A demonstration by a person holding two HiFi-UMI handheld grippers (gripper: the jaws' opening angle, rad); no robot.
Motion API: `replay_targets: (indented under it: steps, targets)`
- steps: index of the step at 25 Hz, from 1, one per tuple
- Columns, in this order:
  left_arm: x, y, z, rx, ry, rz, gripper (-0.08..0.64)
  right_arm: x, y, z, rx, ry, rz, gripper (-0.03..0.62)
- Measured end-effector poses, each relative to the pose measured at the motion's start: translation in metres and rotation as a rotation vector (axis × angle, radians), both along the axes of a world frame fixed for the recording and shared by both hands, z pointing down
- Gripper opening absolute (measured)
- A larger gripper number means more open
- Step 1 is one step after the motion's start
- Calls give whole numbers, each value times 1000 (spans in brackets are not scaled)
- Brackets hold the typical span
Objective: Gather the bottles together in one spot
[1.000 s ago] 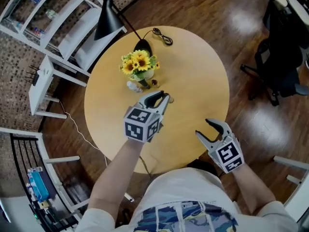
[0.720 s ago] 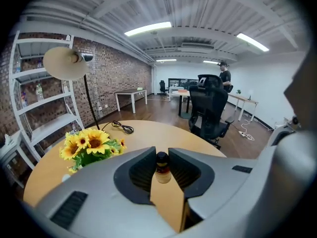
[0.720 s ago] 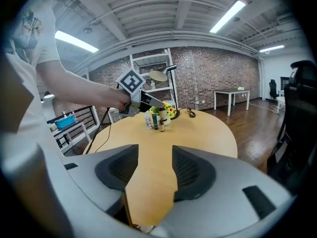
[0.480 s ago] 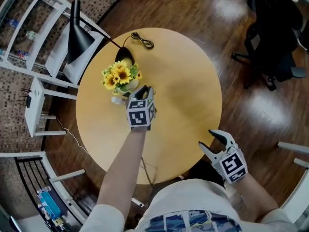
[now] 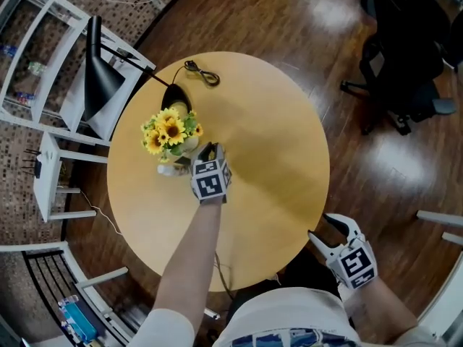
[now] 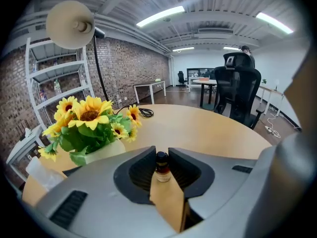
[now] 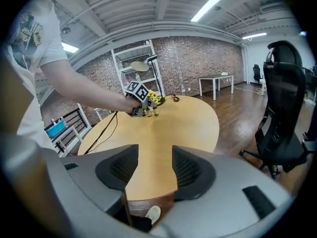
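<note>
My left gripper [image 5: 208, 152] reaches across the round table [image 5: 275, 136] to the sunflower vase [image 5: 171, 131]. It is shut on a small brown bottle with a black cap [image 6: 161, 166], which stands upright between its jaws. The vase [image 6: 94, 150] is just to the bottle's left. A pale bottle [image 5: 166, 170] lies beside the vase. In the right gripper view, two small bottles [image 7: 152, 112] show at the left gripper's tip. My right gripper [image 5: 329, 230] hangs open and empty off the table's near right edge.
A black desk lamp [image 5: 96, 71] leans over the table's far left, its cable [image 5: 202, 74] coiled on the far side. White shelving [image 5: 43, 56] stands to the left. A black office chair [image 5: 405, 56] stands on the wood floor to the right.
The left gripper has carried the bottle forward and left, up beside the sunflower vase. The right gripper has drawn back from the table's edge, still open.
</note>
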State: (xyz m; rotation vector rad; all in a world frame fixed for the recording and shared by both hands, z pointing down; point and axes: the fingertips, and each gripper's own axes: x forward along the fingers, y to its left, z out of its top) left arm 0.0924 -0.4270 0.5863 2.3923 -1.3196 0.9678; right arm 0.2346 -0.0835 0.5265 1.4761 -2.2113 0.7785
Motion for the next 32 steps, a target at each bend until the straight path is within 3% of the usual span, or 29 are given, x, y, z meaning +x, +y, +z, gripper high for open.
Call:
replay_targets:
  steps: [9,11,15,19,24,28,32]
  targets:
    - [-10,-3,9,10,-7,-3,94,-12,11,5,-19,3,-5,238]
    - [-12,-2,1,39,2,2,142,-15,14,5,-26,5,-4,238]
    - [-15,12,-33,141,28,28,147,-23,18,2,1,41,-31,238]
    - [-32,65,-99,209,145,39,147,-44,20,-10,37,56,-45,238]
    - [-105,173,-156,188,278,37,147,-90,18,-44,124,54,-71,238]
    - [-185,267,-176,149,300,27,147,-131,31,-71,166,56,-92,238]
    - [-263,356,-172,91,334,-10,147,-176,63,-78,151,63,-98,238]
